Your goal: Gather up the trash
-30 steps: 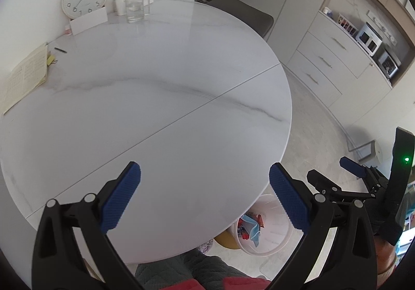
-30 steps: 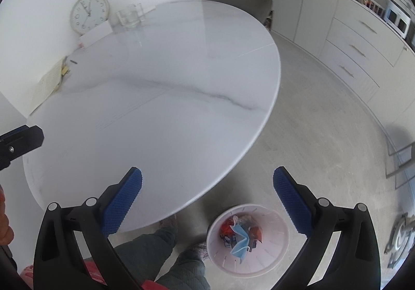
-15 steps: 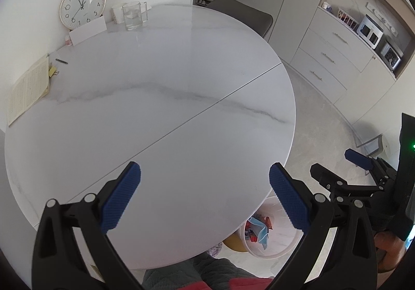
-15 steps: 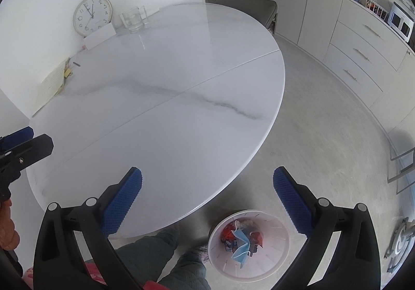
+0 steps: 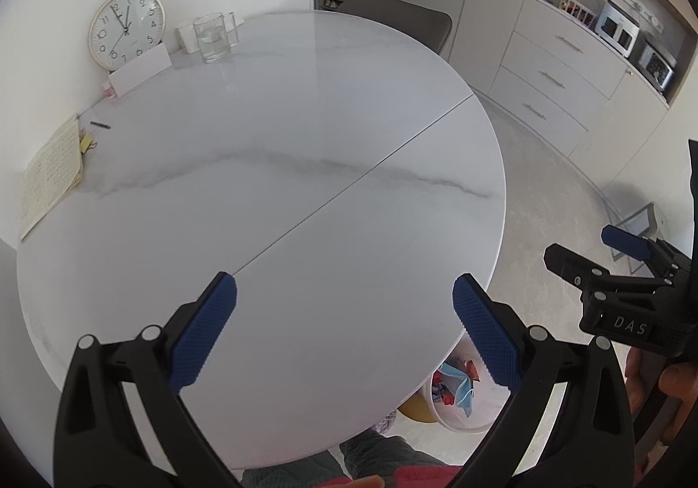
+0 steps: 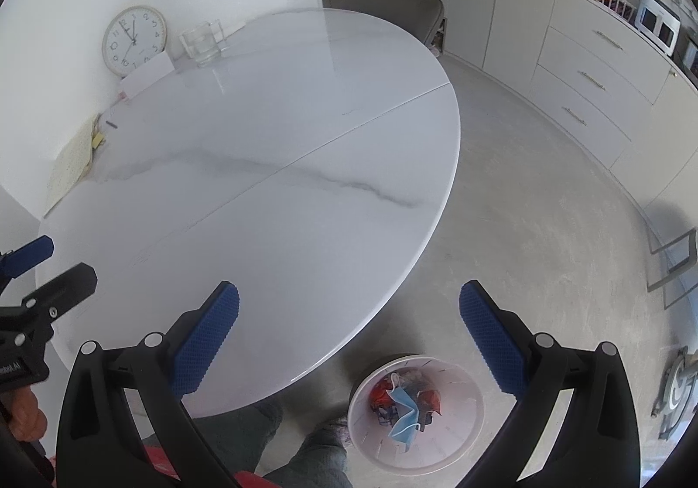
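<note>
A white trash bin (image 6: 453, 440) stands on the floor by the table's near right edge, holding a blue face mask (image 6: 403, 414) and red wrappers. In the left wrist view the bin (image 5: 453, 418) peeks out under the table edge. My left gripper (image 5: 344, 331) is open and empty above the white marble table (image 5: 261, 182). My right gripper (image 6: 349, 331) is open and empty, above the table edge and the bin. Each gripper shows in the other's view: the right (image 5: 597, 257), the left (image 6: 48, 265).
At the table's far left stand a clock (image 5: 126, 28), a white card (image 5: 139, 69), a glass (image 5: 211, 36), a paper sheet (image 5: 50, 178) and a pen (image 5: 100, 124). A grey chair (image 5: 397, 17) is behind the table. Cabinets (image 5: 558, 82) line the right wall.
Both grippers have pulled back and risen, so more of the table and room shows. Both stay open and empty. The bin's contents are unchanged.
</note>
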`<state>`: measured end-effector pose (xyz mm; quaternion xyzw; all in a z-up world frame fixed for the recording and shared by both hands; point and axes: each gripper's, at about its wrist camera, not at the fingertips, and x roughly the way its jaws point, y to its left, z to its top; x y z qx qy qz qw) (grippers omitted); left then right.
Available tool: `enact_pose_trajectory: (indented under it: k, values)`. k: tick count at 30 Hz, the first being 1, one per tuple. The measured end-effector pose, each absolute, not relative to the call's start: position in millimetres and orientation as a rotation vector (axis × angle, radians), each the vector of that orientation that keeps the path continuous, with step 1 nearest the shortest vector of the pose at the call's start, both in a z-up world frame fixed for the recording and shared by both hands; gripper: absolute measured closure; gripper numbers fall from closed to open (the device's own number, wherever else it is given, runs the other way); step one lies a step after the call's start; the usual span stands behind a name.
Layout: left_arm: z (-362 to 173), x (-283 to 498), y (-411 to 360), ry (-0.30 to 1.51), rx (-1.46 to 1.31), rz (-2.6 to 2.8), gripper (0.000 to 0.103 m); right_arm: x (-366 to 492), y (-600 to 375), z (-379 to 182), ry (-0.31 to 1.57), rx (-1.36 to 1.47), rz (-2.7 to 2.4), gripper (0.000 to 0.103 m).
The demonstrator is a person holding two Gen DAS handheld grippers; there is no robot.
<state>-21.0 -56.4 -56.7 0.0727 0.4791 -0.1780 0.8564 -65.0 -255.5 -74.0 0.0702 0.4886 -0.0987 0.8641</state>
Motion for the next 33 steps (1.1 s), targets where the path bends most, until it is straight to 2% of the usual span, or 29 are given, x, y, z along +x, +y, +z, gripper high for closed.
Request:
enact_pose_trajectory:
  k: [15, 33]
  values:
    - [-62.0, 12.7, -11.4, 1.018, 0.217, -0.513, 0.008, -40.7, -213.3, -88.2, 1.038, 0.245, -0.383, 0.003]
    - [-71.3, 56.9, 38.9, 1.01, 0.171, -0.492, 0.008, -5.4, -150.9, -88.7, 1.062, 0.173, -0.405, 0.003]
